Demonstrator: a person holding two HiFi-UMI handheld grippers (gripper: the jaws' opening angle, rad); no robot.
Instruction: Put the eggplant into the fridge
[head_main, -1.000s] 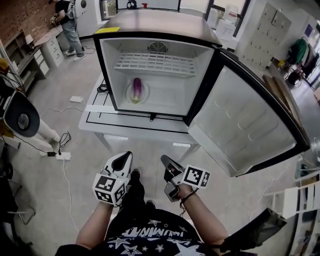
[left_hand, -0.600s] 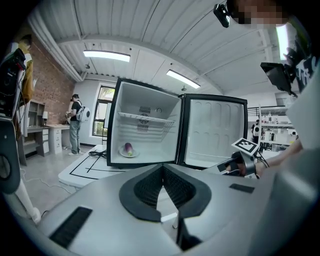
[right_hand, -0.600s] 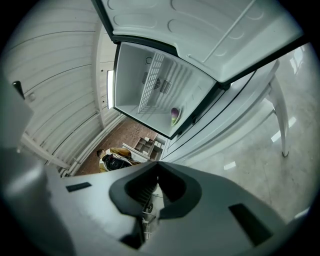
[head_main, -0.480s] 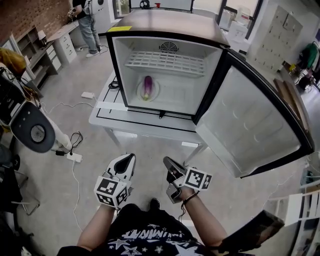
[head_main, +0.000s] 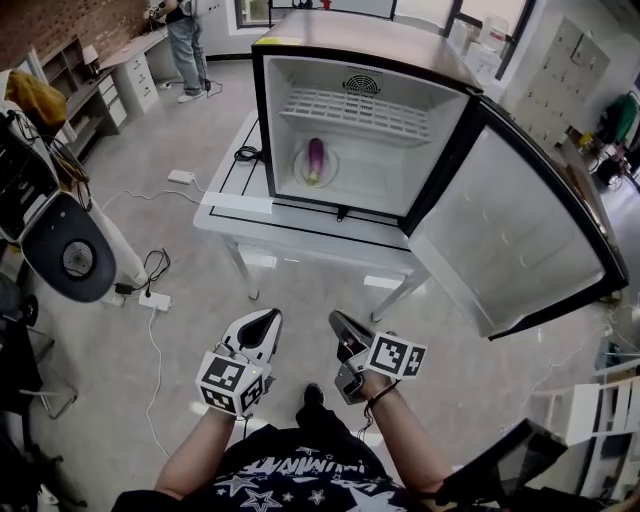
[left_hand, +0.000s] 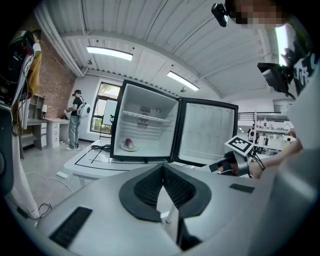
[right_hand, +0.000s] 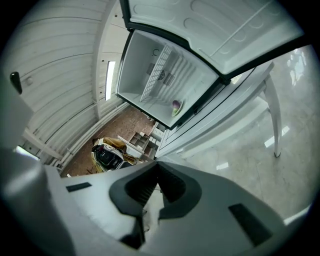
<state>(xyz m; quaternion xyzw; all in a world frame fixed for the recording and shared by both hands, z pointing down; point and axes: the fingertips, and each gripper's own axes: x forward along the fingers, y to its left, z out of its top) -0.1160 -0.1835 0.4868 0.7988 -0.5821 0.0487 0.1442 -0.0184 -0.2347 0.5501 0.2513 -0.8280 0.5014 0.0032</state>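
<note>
The eggplant (head_main: 316, 159) lies on a plate (head_main: 299, 172) at the left of the fridge (head_main: 360, 60) floor, under a wire shelf (head_main: 365, 116). The fridge stands on a white table (head_main: 290, 228), its door (head_main: 510, 240) swung wide to the right. The left gripper (head_main: 268, 320) and right gripper (head_main: 338, 320) hang near the body, well short of the table, jaws clenched on nothing, with a power strip (head_main: 155, 300) on the floor to the left and a person (head_main: 188, 40) far left.

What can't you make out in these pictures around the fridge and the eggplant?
- Eggplant: too small in every view to tell which end is the stem, or its condition.
- Fridge door: outer face and handle turned away from the head view.
- Bystander: cut off by the head view's top edge.
- Table: far legs hidden beneath its own top.
</note>
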